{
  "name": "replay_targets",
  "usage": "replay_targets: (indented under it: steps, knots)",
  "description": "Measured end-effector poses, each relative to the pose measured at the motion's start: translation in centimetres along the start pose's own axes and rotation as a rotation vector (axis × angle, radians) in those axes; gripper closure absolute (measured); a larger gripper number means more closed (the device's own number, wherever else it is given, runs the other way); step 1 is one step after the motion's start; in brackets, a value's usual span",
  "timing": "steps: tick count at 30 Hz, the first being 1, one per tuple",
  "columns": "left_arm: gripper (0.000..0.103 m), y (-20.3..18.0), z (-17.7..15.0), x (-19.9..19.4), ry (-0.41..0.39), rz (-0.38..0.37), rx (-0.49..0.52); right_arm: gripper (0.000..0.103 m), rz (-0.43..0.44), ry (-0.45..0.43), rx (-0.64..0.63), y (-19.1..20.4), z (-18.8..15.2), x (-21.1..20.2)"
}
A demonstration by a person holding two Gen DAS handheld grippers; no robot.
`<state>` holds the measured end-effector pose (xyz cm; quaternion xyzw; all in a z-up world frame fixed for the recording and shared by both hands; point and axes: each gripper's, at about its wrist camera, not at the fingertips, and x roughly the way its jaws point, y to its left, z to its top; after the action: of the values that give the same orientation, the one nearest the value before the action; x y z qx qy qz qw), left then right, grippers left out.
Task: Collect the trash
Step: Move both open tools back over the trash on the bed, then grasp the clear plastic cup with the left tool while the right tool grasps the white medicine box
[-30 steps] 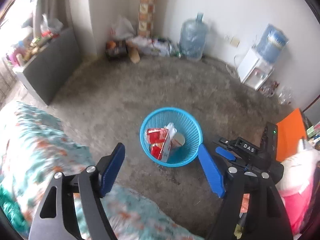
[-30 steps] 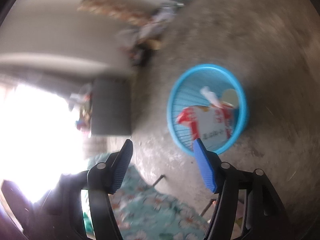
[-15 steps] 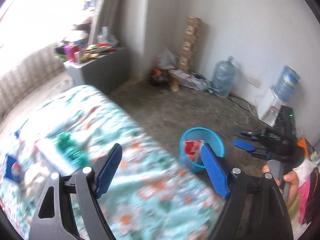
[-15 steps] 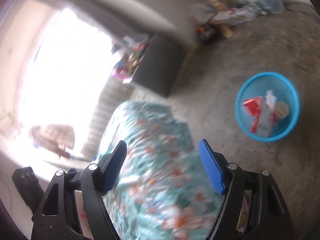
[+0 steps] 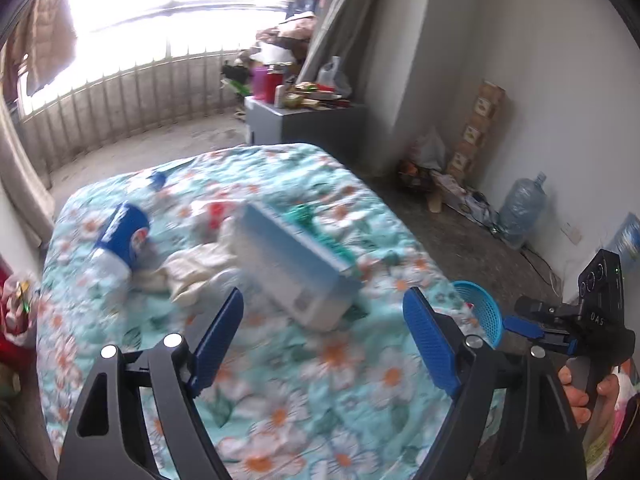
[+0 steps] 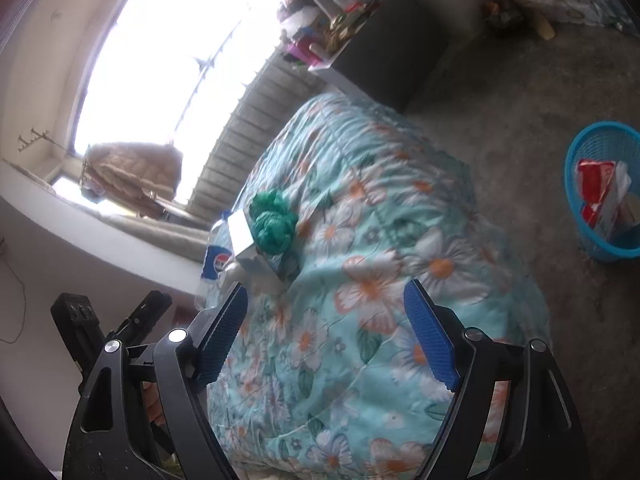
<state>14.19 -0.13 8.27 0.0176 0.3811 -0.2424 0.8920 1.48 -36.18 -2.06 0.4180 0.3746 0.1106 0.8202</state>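
On floral bedspread, Pepsi-logo bottle, pale box, label unreadable

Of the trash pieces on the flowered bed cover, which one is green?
The crumpled green plastic bag, lying against the pale rectangular carton; the bottle has a blue label.

Floral teal bedspread covers the bed in the foreground. Grey cabinet behind the bed, its top cluttered with bottles and bags. Bright barred window behind it, grey curtain beside the cabinet. Stack of cardboard boxes against the white wall, clear water jug on the concrete floor further along the wall. Blurred overall.
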Motion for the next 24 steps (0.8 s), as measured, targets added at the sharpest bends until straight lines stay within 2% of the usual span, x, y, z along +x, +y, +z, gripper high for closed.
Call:
replay_targets:
  steps: [11,18,19,23,24]
  knots:
    - [0.023,6.4,-3.8,0.3,-0.008,0.032,-0.126,0.026,-0.012,0.119,-0.043,3.6,-0.9,5.2]
    - [0.024,7.4,-3.4,1.9,-0.069,0.105,-0.05,0.026,-0.009,0.173,-0.084,6.1,-0.8,8.3]
    - [0.027,7.5,-3.3,2.0,-0.079,0.112,-0.035,0.026,-0.011,0.174,-0.088,6.4,-0.7,8.7]
    - [0.037,7.3,-3.1,2.7,-0.099,0.04,0.02,0.027,-0.017,0.187,-0.108,7.6,0.0,10.4]
    - [0.043,7.1,-3.0,2.9,-0.098,0.028,0.034,0.027,-0.017,0.189,-0.112,7.7,0.0,10.8]
